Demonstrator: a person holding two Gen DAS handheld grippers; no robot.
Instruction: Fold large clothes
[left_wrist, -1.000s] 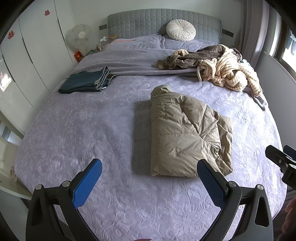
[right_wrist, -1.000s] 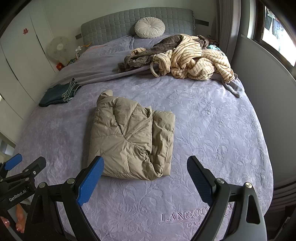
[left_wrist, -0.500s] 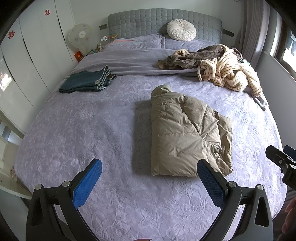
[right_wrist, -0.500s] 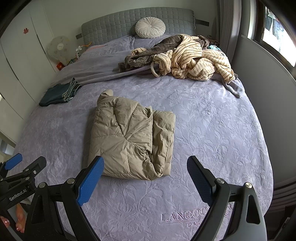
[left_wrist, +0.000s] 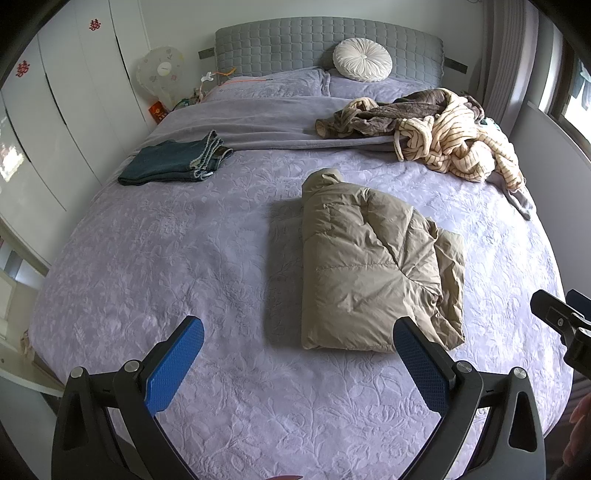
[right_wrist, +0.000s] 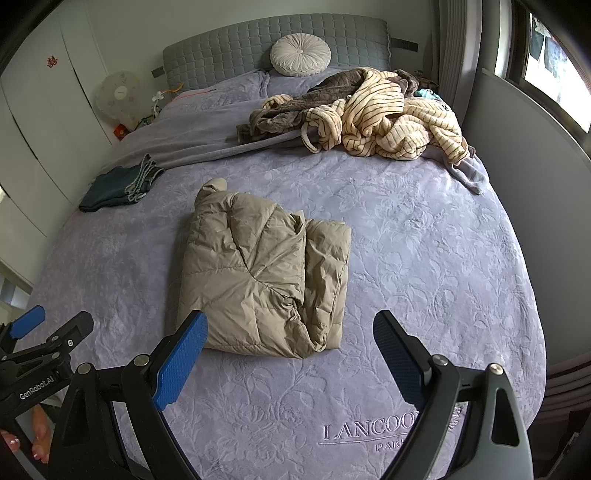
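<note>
Folded jacket (left_wrist: 373, 266) lies ahead of both empty, wide-spread grippers, left (left_wrist: 297, 356) and right (right_wrist: 290, 341).

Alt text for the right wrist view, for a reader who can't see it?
A folded tan puffer jacket lies mid-bed on a lavender bedspread, just beyond the open, empty right gripper. Unfolded striped robes are heaped near the headboard; folded jeans sit far left.

Jacket (left_wrist: 373, 266) mid-bed (left_wrist: 184, 258); jeans (left_wrist: 173, 162) left.

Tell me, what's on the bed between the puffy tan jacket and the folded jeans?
Nothing: only bare purple bedspread between the tan jacket and the jeans, clearest in the left wrist view.
</note>
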